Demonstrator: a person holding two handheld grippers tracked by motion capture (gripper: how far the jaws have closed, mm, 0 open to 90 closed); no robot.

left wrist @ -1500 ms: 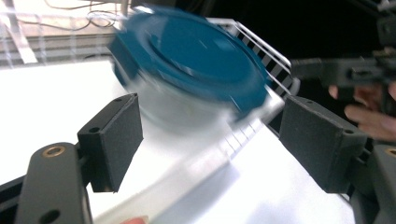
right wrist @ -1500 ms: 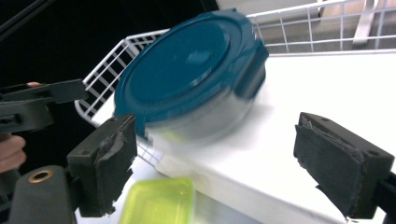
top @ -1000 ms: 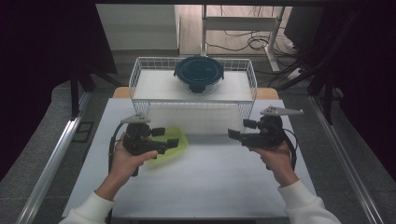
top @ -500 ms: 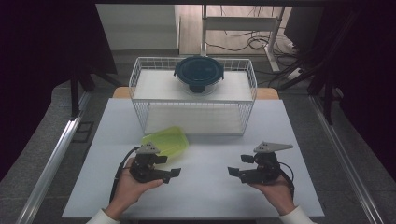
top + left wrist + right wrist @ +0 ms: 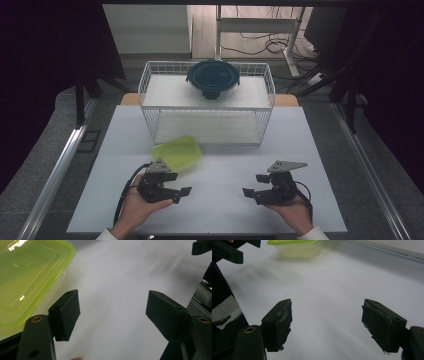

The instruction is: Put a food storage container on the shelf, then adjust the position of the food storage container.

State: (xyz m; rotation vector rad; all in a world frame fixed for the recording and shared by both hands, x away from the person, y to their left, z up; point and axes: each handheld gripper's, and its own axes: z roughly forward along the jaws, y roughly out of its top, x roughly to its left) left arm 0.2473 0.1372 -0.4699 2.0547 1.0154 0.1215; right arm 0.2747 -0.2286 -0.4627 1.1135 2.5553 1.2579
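A yellow-green lidded box (image 5: 177, 153) lies on the white table (image 5: 220, 165) in front of the wire basket (image 5: 207, 127). My left gripper (image 5: 181, 195) rests low near the table's front edge, just in front of the box, jaws pointing right. In the left gripper view the box (image 5: 27, 277) lies to the left of the open left gripper (image 5: 112, 307). My right gripper (image 5: 254, 185) faces it from the right, and in its own view the right gripper (image 5: 327, 312) is open. Both pairs of jaws have just been closing slightly, with bare table between them.
A round dark-blue lidded container (image 5: 213, 80) sits at the back of the wire basket. In the right gripper view the box (image 5: 294, 246) lies far off at the top, with the left gripper (image 5: 227, 251) at the upper left. A metal rail (image 5: 60, 170) borders the table's left side.
Both hands have come down and back toward the table's front edge. The left gripper has drawn away from the green box, which stays in place.
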